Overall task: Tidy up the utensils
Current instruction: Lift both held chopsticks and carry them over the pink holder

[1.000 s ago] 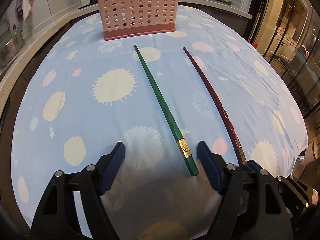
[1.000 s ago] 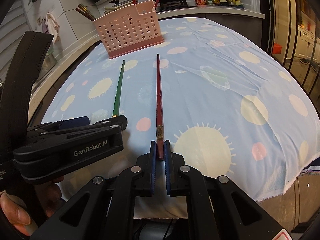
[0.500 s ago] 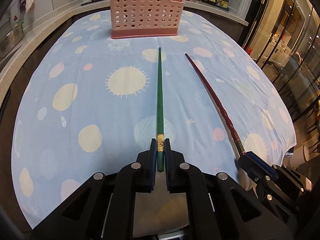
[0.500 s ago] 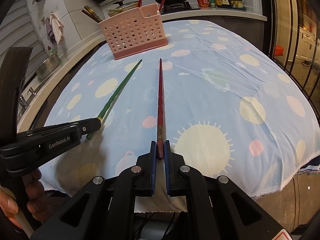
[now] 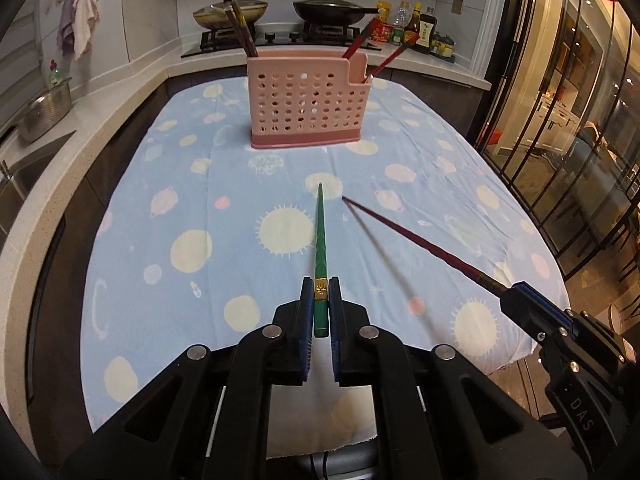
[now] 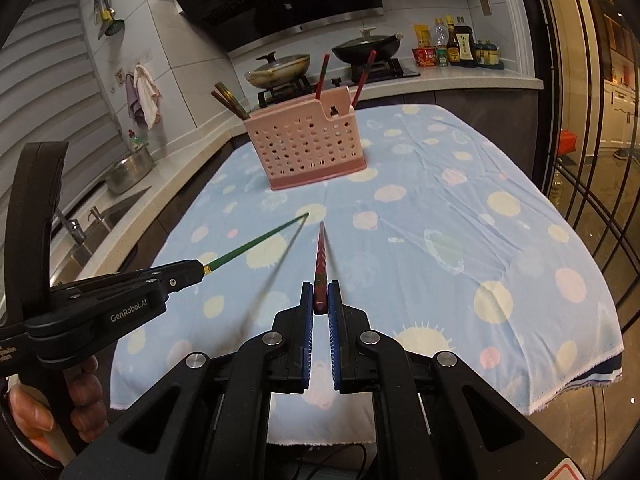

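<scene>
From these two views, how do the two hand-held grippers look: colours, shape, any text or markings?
Both are matte black plastic with two angular fingers, blue ribbed pads and silver round bolts. The left gripper has white "GenRobot.AI" lettering on its side, seen in the right wrist view, and a pale handle. The right gripper shows "DAS" letters in the left wrist view. No sleeve is visible.

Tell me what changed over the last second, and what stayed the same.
The left gripper closed on the green chopstick, which had been lying between its open jaws. Both chopsticks then rose off the tablecloth, tips forward toward the pink holder. The right gripper kept its grip on the red chopstick throughout. The holder and the chopsticks in it stayed put.
</scene>
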### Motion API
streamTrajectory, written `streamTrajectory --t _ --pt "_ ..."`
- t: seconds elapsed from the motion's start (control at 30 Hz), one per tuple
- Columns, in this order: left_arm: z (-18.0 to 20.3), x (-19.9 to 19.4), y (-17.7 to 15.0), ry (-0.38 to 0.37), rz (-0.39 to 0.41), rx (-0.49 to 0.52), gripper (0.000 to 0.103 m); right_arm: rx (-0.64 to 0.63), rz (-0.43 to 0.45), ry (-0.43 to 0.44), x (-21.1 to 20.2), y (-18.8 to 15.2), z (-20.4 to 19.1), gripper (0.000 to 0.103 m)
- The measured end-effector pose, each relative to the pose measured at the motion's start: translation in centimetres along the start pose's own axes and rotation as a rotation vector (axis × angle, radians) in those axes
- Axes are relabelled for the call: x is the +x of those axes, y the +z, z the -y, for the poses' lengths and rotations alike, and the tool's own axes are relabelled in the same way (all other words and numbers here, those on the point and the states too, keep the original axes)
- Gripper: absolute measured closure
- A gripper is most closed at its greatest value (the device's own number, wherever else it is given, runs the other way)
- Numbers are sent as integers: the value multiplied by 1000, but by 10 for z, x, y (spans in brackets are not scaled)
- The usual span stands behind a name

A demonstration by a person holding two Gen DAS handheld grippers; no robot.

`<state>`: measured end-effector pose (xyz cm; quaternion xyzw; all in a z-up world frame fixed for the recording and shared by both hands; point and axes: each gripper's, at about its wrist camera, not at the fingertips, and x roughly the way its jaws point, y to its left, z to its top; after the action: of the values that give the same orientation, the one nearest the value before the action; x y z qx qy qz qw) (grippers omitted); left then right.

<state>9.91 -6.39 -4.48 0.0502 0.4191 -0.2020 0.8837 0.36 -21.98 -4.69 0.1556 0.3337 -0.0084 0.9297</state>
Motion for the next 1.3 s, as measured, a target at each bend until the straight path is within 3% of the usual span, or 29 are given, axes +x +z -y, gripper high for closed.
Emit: streamTrajectory --t 0.3,0.83,1.07,1.3 --pt "0 -40 33 10 106 4 96 -17 115 39 -26 44 -14 96" --pt "1 -55 81 -1 197 22 96 -48 207 83 -23 102 -28 96" --pt "-12 -51 124 -22 219 7 96 -63 267 88 -14 149 -29 96" --pt "-21 -55 185 10 302 12 96 -91 343 81 0 212 -35 96"
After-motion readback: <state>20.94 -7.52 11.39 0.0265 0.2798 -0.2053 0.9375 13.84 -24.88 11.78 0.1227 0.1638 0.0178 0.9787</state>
